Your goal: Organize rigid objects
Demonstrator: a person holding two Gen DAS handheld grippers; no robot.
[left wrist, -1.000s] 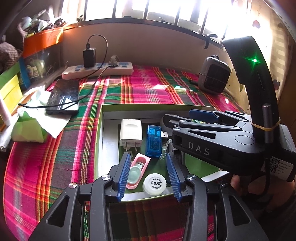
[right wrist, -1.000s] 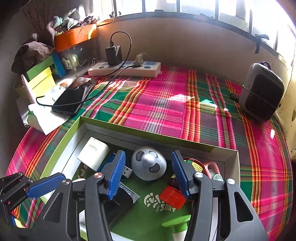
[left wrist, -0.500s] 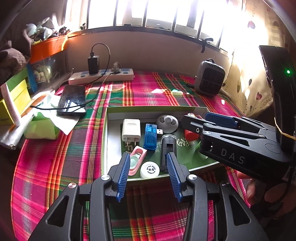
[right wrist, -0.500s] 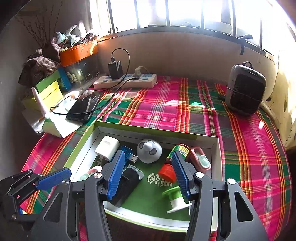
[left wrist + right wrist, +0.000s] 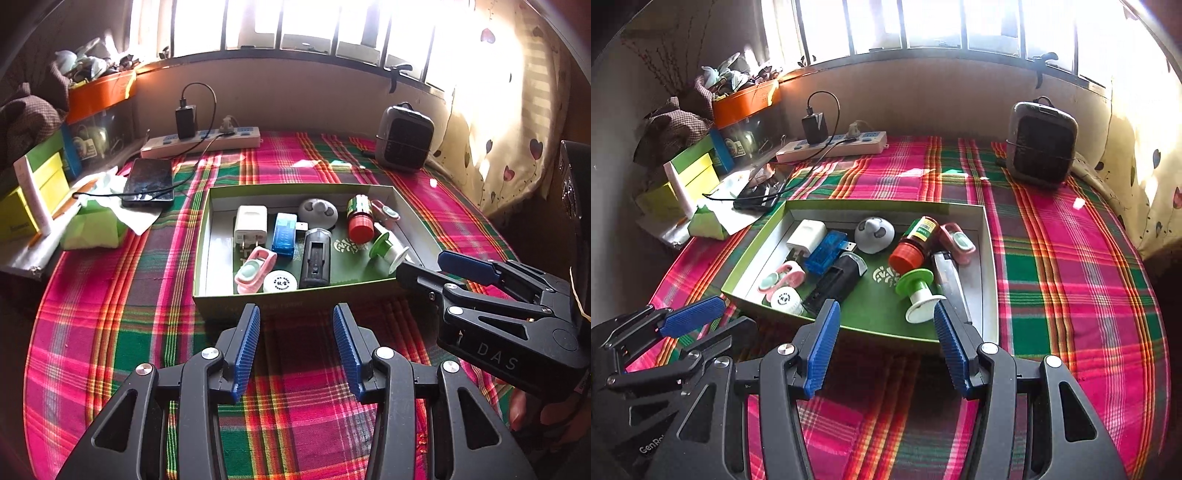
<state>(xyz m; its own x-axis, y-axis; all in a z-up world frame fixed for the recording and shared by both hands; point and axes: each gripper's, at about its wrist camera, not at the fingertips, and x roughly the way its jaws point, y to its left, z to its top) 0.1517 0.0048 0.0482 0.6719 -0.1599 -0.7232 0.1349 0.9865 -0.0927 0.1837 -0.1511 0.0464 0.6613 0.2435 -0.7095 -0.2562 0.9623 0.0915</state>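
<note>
An open green box lies on the plaid cloth and holds several small rigid items. Among them are a white charger plug, a blue USB stick, a black device, a red-capped bottle and a green-and-white spool. My left gripper hovers open and empty just before the box's near wall. In the left wrist view my right gripper is at the box's near right corner. In its own view it stands open and empty over the near rim of the box. The left gripper is low on the left.
A power strip with a black charger lies at the back by the wall. A phone on its cable, a green tissue pack and yellow-green boxes crowd the left. A grey heater stands at the back right.
Both grippers have drawn back from over the box toward the near side. The whole box now lies ahead of the fingers. Neither gripper took hold of anything.
</note>
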